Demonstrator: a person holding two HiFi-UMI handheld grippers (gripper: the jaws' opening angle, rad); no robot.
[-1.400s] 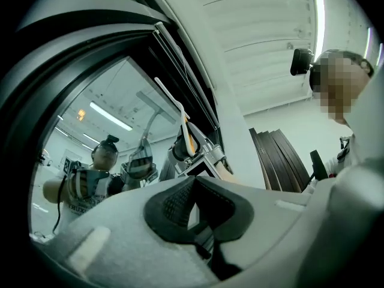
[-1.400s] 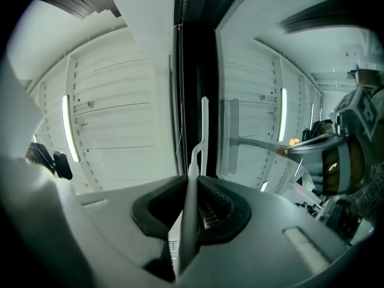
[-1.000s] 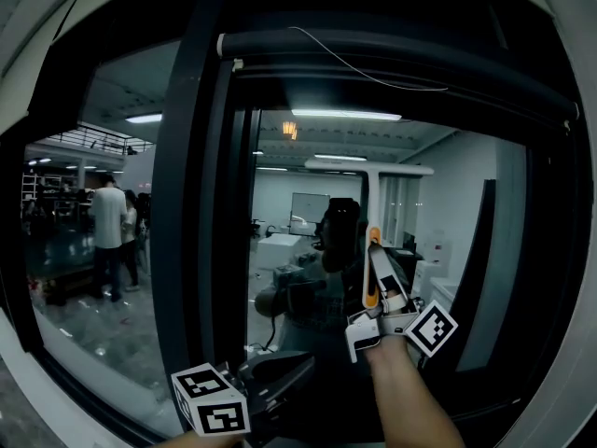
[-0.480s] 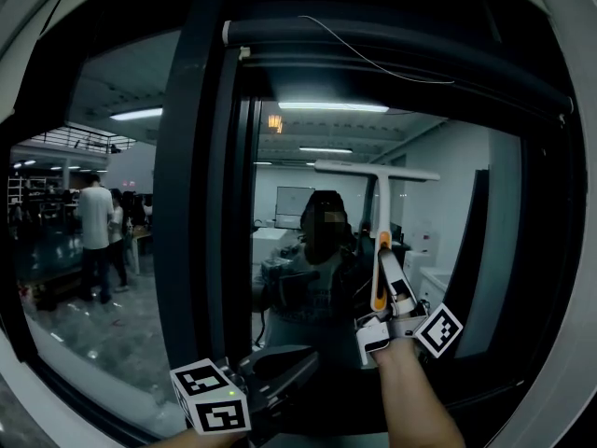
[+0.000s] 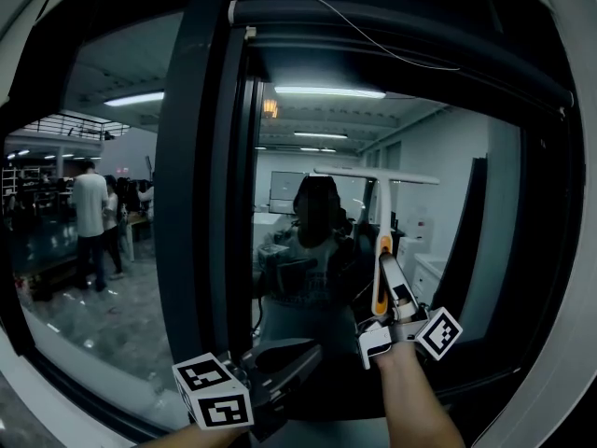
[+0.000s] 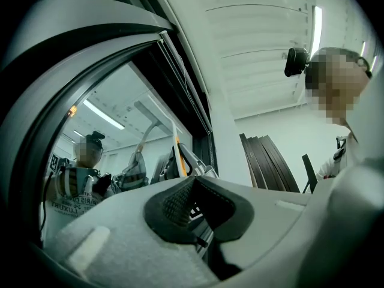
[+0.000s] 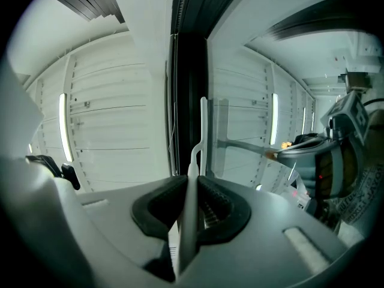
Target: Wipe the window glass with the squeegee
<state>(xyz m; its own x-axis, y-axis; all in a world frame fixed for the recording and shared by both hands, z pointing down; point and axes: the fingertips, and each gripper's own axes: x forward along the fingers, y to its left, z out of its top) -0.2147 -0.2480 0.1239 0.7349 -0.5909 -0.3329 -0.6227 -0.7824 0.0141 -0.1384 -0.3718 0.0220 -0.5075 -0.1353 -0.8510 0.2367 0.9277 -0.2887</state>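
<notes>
– While I hold the squeegee (image 5: 381, 250) up, can you place it for me?
– Right of centre in the head view, upright, its blade (image 5: 378, 175) lying crosswise, high on the glass (image 5: 438, 185).
– And my tools?
– Your right gripper (image 5: 386, 283) is clamped on the handle; its own view shows the handle (image 7: 191, 179) pinched between both pads. Your left gripper (image 5: 303, 353) hangs at the bottom left, pads pressed together on nothing (image 6: 192, 206).
– How do I expect it to handle?
– I judge it light and stiff, with a thin shaft that could flex and a soft blade edge. The low grip on the orange-trimmed handle looks right to me; hard plastic may twist in the pads, so squeeze firmly.
– Counts?
– One squeegee, two grippers, two panes split by a dark post (image 5: 201, 203).
</notes>
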